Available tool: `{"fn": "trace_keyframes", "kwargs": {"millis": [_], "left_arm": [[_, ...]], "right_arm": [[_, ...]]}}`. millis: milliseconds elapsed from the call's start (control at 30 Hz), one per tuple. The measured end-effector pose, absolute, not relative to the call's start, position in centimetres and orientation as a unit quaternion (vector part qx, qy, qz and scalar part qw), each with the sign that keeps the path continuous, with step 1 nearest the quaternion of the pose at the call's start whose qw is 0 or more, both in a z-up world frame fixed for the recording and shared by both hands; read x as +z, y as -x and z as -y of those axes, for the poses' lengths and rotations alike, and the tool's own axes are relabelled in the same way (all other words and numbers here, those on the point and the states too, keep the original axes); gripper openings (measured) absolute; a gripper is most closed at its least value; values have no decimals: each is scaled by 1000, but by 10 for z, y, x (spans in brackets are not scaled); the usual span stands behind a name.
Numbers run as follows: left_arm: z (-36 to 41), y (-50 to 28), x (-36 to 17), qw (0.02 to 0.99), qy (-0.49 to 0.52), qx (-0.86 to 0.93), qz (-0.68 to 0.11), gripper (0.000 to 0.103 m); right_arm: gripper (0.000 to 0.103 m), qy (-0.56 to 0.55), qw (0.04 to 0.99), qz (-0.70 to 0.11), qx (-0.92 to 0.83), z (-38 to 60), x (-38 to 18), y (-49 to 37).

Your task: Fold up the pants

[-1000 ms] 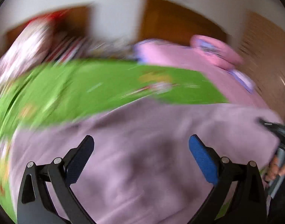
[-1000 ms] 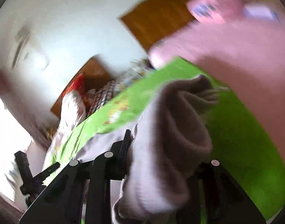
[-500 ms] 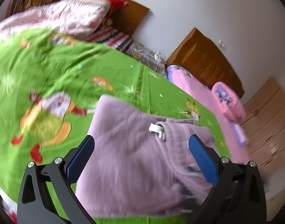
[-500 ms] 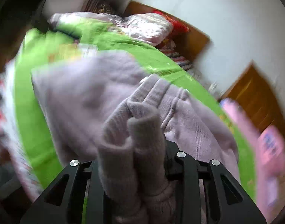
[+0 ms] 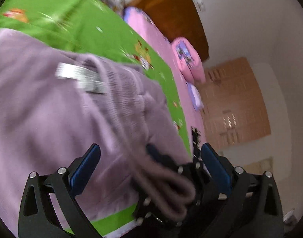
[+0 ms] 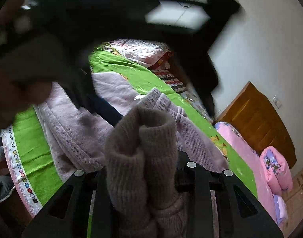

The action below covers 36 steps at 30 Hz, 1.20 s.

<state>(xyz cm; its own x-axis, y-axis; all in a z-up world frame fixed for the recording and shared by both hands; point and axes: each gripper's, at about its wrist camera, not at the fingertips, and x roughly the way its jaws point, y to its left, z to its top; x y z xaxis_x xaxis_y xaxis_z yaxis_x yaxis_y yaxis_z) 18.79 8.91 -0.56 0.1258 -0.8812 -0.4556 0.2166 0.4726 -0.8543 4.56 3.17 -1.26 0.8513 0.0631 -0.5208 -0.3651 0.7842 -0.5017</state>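
Note:
Lilac knit pants [image 5: 52, 109] lie spread on a green cartoon bedsheet [image 5: 58, 19], with a white drawstring [image 5: 80, 77] at the waistband. My left gripper [image 5: 149, 170] is open, low over the pants near the bed's front edge. My right gripper [image 6: 139, 168] is shut on a bunched ribbed cuff of the pants [image 6: 143, 148] and holds it up. In the left wrist view the right gripper [image 5: 171, 180] sits between my left fingers, with the dark bunched cloth in it. In the right wrist view the left gripper [image 6: 104, 107] is a dark blur close above.
A pink bed [image 5: 151, 33] with a pink rolled quilt [image 5: 188, 59] stands beyond the green sheet. A wooden headboard [image 6: 256, 119] is at the wall. Pillows and folded bedding [image 6: 143, 49] lie at the bed's head. The sheet's printed edge [image 6: 20, 166] marks the near side.
My left gripper has swung down and close to the right gripper at the pants' edge. The right gripper still holds the cuff; its view has turned and the left gripper now fills its top.

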Motion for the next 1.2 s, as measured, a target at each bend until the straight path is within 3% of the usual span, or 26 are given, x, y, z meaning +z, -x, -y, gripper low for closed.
{"fn": "trace_keyframes", "kwargs": {"millis": [67,133,233,467,667,967,1000,1067,1100,1200], "left_arm": [[-70,-196,-11,665,315,-420,-531,100],[-58,-203,-19,676,296,-393,-548,97],[-55,-208,-29,680,298,-369,-559,94],[-53,-201,-31,691,276,-372,-555,95],[-42,-204,-32,702,249,-371,-554,101],[-32,-204,-29,711,237,-353,-561,94],[-37,-201,-28,714,233,-346,-562,80],[-35,-200,-24,726,208,-332,-565,29],[-34,-197,-14,736,201,-339,-551,21],[-20,-195,32,752,187,-367,-514,17]], "right_arm": [[31,316,906,-255,121,-34,-16,-50],[58,313,903,-260,138,-30,-14,-47],[84,307,910,-240,146,-15,-1,-35],[86,166,953,-225,112,89,46,6],[86,5,961,-267,73,182,41,29],[86,16,938,-337,74,185,-13,25],[86,15,936,-343,77,184,-18,25],[86,4,932,-352,83,183,-26,26],[86,-2,931,-355,87,184,-29,27],[86,-6,927,-365,87,184,-33,25]]}}
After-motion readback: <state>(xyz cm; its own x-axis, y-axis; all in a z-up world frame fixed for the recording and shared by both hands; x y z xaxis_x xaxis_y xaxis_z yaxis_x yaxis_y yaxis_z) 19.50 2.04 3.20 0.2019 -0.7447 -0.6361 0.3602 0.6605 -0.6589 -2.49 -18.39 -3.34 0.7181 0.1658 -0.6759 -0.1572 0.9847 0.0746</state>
